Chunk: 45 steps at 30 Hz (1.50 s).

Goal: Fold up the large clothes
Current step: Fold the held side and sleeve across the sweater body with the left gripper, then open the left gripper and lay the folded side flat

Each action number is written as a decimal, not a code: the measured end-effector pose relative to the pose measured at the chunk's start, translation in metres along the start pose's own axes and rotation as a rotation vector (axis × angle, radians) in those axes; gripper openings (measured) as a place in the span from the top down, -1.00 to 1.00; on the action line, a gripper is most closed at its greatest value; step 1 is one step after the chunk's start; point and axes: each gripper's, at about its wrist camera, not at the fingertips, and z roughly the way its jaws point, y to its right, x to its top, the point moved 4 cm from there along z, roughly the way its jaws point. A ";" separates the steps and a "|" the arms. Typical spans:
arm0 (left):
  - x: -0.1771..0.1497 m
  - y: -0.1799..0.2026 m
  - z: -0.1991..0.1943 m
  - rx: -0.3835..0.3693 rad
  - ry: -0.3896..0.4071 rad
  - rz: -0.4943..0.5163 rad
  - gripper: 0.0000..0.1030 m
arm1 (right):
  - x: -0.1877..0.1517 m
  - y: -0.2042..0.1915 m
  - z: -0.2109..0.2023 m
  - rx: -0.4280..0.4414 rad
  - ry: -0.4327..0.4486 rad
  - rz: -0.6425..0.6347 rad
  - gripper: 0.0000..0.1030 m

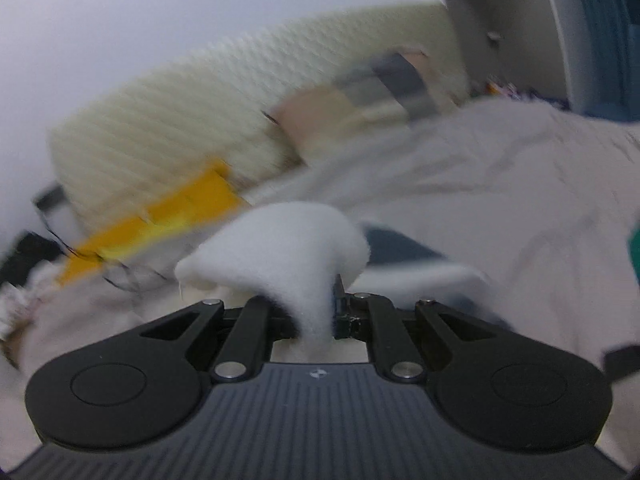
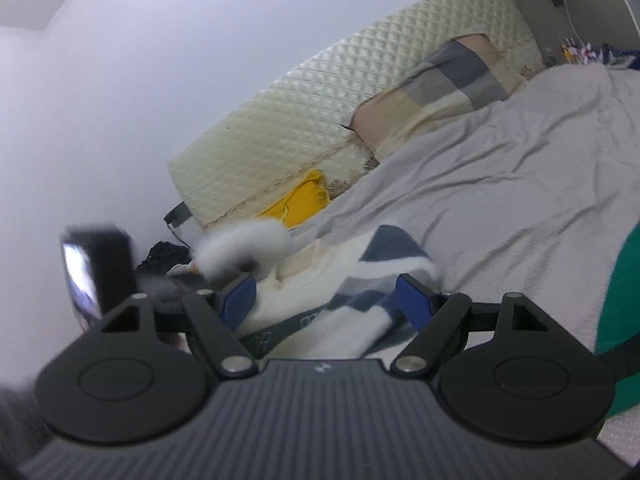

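Pinching white fleece garment (image 1: 280, 248): left gripper (image 1: 316, 312) | right gripper (image 2: 326, 300) spread, garment between fingers

From where I sat, the left claw (image 1: 316, 312) had its fingertips buried under the fluffy white fleece garment (image 1: 280, 240), so I couldn't see them. Beyond it, the yellow cloth (image 1: 160, 220) and checked pillow (image 1: 380, 84) smeared with blur. Right of the right claw (image 2: 326, 298), a green fabric patch (image 2: 624, 300) ran off the edge.

You're holding white fleece (image 1: 280, 240) with navy stripes (image 2: 394, 240); ahead, a grey sheet (image 2: 500, 184), cream quilted headboard (image 2: 320, 108), yellow cloth (image 2: 302, 200).
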 end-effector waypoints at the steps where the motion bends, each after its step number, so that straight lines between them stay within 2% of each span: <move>1: -0.013 0.016 0.010 -0.020 -0.025 0.002 0.79 | 0.000 0.004 0.000 -0.004 0.000 0.007 -0.54; 4: -0.057 0.051 0.023 -0.071 -0.097 -0.006 0.79 | 0.000 0.015 0.001 -0.018 -0.006 0.029 -0.55; 7: -0.090 0.054 0.045 -0.079 -0.134 -0.020 0.79 | 0.000 0.021 0.000 -0.025 -0.009 0.033 -0.55; 11: -0.095 0.043 0.051 -0.098 -0.130 -0.111 0.78 | -0.003 0.030 0.007 -0.034 -0.023 0.035 -0.55; 12: -0.094 0.040 0.045 -0.105 -0.131 -0.127 0.70 | -0.005 0.032 0.011 -0.039 -0.033 0.037 -0.55; 14: -0.089 0.035 0.032 -0.130 -0.143 -0.136 0.24 | -0.008 0.034 0.017 -0.040 -0.051 0.049 -0.55; 15: -0.087 0.032 0.023 -0.124 -0.143 -0.137 -0.15 | -0.009 0.034 0.017 -0.041 -0.052 0.049 -0.55; 16: -0.085 0.028 0.010 -0.118 -0.133 -0.147 -0.25 | -0.009 0.034 0.018 -0.044 -0.050 0.042 -0.55; 20: -0.073 0.012 -0.043 -0.173 -0.129 -0.200 -0.27 | -0.009 0.030 0.016 -0.054 -0.037 0.009 -0.55; 23: -0.070 -0.004 -0.083 -0.140 -0.136 -0.221 -0.27 | -0.011 0.026 0.017 -0.059 -0.042 -0.007 -0.55; 30: -0.071 -0.050 -0.159 -0.085 -0.105 -0.368 -0.29 | -0.017 0.004 0.020 -0.072 -0.073 -0.084 -0.55; 36: -0.092 -0.071 -0.172 -0.072 -0.083 -0.374 -0.29 | -0.035 -0.026 0.033 -0.091 -0.150 -0.187 -0.55; 45: -0.141 -0.109 -0.135 -0.031 -0.132 -0.382 -0.29 | -0.069 -0.059 0.088 -0.121 -0.216 -0.355 -0.52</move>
